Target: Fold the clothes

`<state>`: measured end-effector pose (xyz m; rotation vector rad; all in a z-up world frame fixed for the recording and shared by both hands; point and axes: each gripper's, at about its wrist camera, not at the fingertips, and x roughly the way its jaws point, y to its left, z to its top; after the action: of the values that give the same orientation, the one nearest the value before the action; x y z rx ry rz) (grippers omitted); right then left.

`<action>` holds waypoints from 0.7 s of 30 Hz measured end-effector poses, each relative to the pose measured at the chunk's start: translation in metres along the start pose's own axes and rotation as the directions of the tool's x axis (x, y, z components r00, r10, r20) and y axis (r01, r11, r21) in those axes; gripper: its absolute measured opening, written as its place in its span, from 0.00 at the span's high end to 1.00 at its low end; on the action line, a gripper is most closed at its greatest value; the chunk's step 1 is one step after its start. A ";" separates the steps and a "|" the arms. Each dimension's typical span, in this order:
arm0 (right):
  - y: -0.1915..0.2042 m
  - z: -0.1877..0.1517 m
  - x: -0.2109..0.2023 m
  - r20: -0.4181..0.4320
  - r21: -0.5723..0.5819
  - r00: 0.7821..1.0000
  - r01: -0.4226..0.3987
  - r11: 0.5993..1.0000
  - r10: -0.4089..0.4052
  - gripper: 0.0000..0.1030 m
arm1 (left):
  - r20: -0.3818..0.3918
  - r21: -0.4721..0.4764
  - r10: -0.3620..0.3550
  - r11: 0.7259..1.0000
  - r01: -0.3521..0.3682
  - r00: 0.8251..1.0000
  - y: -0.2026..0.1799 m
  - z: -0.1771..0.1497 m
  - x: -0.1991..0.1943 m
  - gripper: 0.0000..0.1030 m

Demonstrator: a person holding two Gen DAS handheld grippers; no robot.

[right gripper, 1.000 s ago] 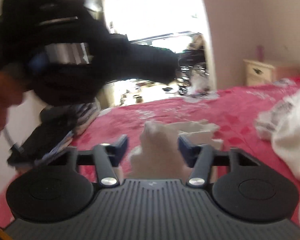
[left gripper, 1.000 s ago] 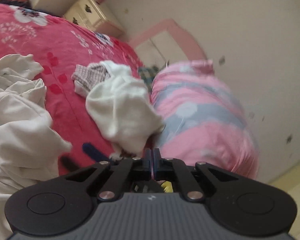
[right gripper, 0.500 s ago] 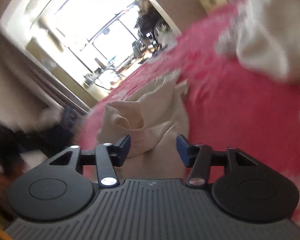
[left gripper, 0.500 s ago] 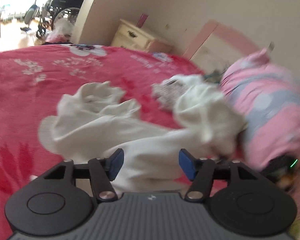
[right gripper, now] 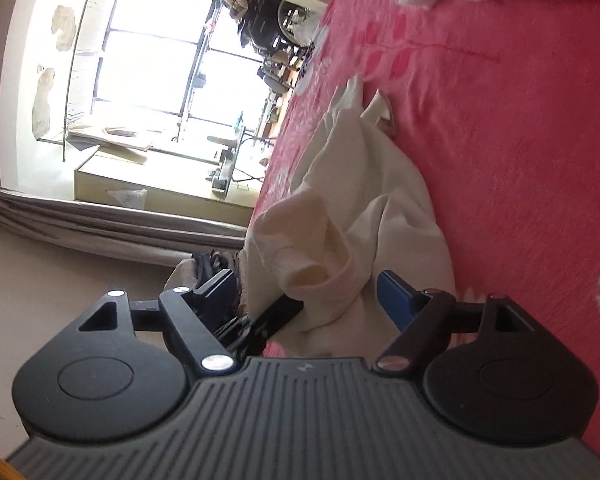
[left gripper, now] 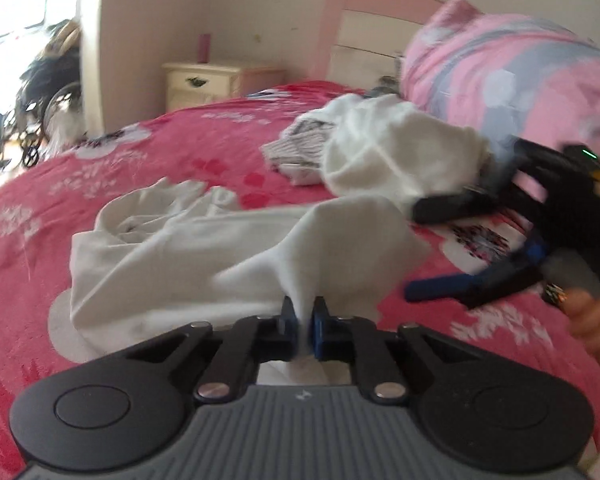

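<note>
Bedroom, red floral bedspread (left gripper: 188, 148) as work surface; items listed near to far, as we find them

1. Our left gripper (left gripper: 303, 322): blue pads pressed together on a raised fold of the cream garment (left gripper: 172, 248). Half a second ago these pads stood spread with the cloth loose between them; the pinch is new, so we judge the first grasp of the fold as made.

2. Cream garment: crumpled on the bedspread directly ahead of the left gripper, one corner lifted into a peak at the pinch, the rest trailing left in loose wrinkles. Not yet laid flat.

3. Our right gripper (right gripper: 306, 294): fingers spread wide, straddling a bunched end of the same garment (right gripper: 340, 236) without clamping it. Its camera is rolled sideways. In the left view it shows, blurred, at the right edge (left gripper: 500, 240). We judge a second grasp point as the next need, so the cloth can be stretched out.

4. White garment heap (left gripper: 396, 152) with a striped piece (left gripper: 300, 148) beside it, farther up the bed, untouched.

5. Pink and grey quilt roll (left gripper: 508, 72) behind the heap, by the pink headboard (left gripper: 380, 4).

6. Cream nightstand (left gripper: 208, 84) against the far wall; bright window (right gripper: 148, 64) beyond the bed's edge
</note>
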<state>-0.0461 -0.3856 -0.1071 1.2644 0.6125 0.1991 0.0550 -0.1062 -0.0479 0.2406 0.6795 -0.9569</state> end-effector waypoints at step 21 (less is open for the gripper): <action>0.032 -0.005 -0.007 0.145 -0.356 0.963 0.263 0.897 -0.225 0.28 | -0.053 0.124 -0.089 0.988 0.095 0.995 -0.047 -0.042 -0.043 0.77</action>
<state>-0.0486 -0.3752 -0.0761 0.8152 0.6081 0.0370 -0.0177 -0.0842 -0.0480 0.3474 0.6788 -1.0878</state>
